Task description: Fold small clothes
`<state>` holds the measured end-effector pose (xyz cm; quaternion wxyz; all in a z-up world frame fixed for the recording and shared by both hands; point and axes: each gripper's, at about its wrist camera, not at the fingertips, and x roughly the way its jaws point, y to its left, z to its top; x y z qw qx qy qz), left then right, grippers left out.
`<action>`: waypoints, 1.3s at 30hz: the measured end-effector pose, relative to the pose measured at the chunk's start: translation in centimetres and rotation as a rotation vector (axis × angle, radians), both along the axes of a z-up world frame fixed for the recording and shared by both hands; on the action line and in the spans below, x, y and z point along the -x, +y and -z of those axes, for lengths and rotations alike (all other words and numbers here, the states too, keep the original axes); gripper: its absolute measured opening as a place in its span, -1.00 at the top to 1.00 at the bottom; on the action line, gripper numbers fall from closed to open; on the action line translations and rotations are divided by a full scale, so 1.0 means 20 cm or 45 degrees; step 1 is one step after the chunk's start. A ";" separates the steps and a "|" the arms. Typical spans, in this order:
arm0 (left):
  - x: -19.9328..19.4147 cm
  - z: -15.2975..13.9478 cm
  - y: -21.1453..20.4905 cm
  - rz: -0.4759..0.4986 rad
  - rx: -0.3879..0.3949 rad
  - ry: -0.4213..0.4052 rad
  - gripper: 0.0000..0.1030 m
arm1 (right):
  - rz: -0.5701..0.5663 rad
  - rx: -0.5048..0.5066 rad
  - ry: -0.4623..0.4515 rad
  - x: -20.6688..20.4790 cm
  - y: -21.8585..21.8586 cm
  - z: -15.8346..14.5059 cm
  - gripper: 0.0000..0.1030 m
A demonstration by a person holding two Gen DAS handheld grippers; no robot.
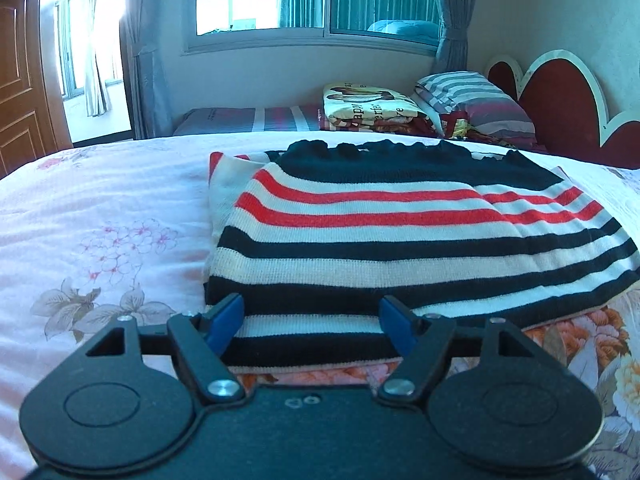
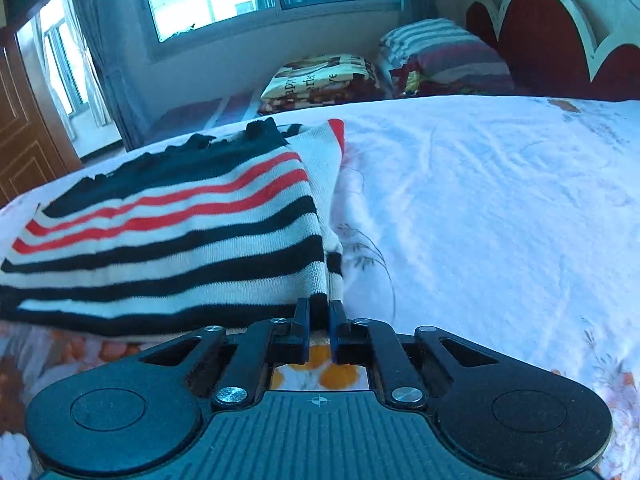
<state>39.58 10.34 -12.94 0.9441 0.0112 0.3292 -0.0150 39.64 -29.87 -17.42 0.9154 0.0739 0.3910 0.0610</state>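
A folded knit sweater (image 1: 400, 236) with black, white and red stripes lies on the bed. In the left wrist view my left gripper (image 1: 314, 314) stands open at the sweater's near hem, its blue-padded fingertips (image 1: 230, 314) wide apart with the hem lying between them, not pinched. In the right wrist view the same sweater (image 2: 172, 232) fills the left half. My right gripper (image 2: 319, 306) sits at its near right corner, jaws almost together, with the dark edge of the fabric caught between the tips.
The sweater rests on a pink-white floral bedsheet (image 2: 500, 208) with an orange flower print near me. Behind it lie a folded printed blanket (image 1: 372, 110), a striped pillow (image 1: 476, 100) and a red headboard (image 1: 568, 108). A window and a wooden door (image 1: 20, 80) stand beyond.
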 end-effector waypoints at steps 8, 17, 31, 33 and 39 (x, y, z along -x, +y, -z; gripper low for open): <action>-0.01 0.01 0.02 0.047 -0.010 0.013 -0.44 | 0.038 0.061 -0.087 0.01 0.06 -0.10 0.83; 0.00 0.02 0.00 0.027 -0.029 0.002 -0.46 | -0.090 0.170 -0.063 -0.03 0.18 0.03 0.84; 0.19 -0.11 0.09 -0.147 0.049 -0.066 -0.41 | -0.015 0.043 -0.021 -0.02 0.13 -0.06 0.83; 0.27 -0.11 0.18 -0.213 0.197 -0.047 -0.35 | -0.013 0.007 -0.030 0.03 0.12 -0.07 0.83; 0.33 0.01 0.31 -0.323 0.678 0.018 -0.04 | -0.060 -0.079 -0.090 0.11 0.22 -0.11 0.83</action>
